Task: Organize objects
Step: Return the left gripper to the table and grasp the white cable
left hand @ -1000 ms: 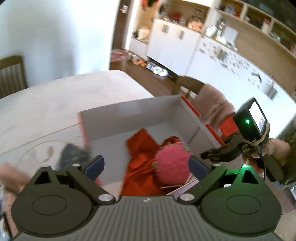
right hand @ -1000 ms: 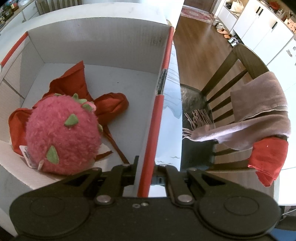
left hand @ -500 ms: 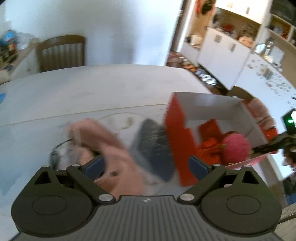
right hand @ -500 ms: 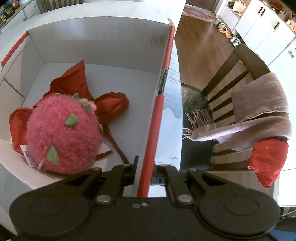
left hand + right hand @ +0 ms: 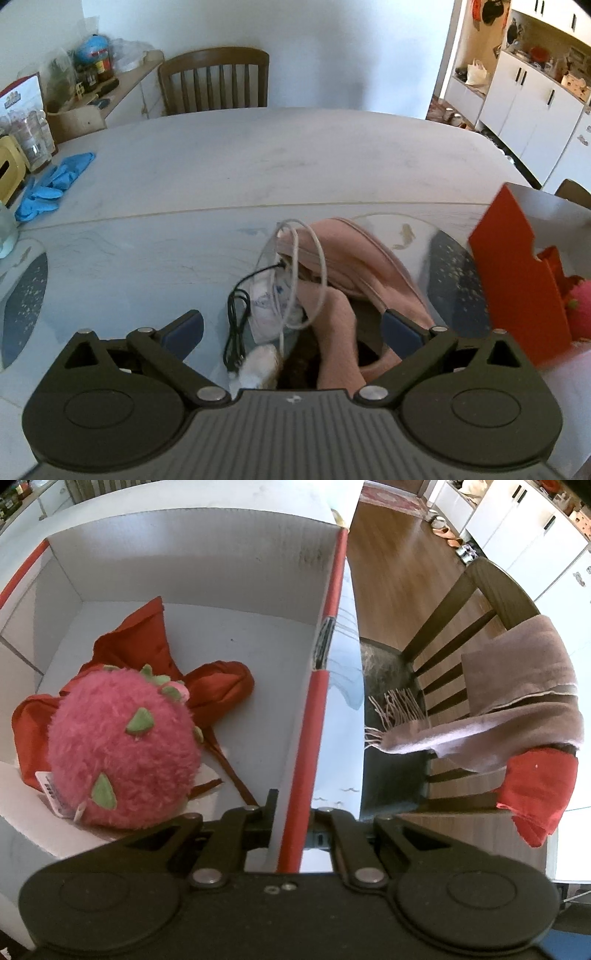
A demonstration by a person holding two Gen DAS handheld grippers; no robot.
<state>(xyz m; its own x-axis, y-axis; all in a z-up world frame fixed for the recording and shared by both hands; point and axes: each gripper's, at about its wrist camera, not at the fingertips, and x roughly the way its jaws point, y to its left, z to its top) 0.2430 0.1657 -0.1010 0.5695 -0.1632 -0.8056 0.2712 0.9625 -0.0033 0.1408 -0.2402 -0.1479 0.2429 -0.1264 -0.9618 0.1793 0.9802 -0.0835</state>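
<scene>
The right claw (image 5: 291,834) is clenched on the red-edged side wall of the box (image 5: 207,572), one finger inside and one outside, steadying the box at the counter's edge. The left claw (image 5: 291,328) is released, its blue pads spread wide and nothing between them, hanging above the loose pile on the counter (image 5: 258,162).

By my reading, the step in hand is fetching the next item for the box, which already holds 2 things: a round, fuzzy pink plush (image 5: 123,749) with green felt leaves and a paper tag, lying on a crumpled red cloth (image 5: 147,642).

The pile sits just beside the box's red outer face. It holds a soft pink fabric item (image 5: 354,266), limp and folded, a looped white cable (image 5: 317,258), a thin black cord (image 5: 234,332), and a small white printed packet (image 5: 266,306); a tuft of white fluff (image 5: 258,369) lies nearest the claw.

The next move calls for lowering over 1 item and pinching it cleanly. The cables are springy and tangled over the fabric, so a grab may drag several at once.
</scene>
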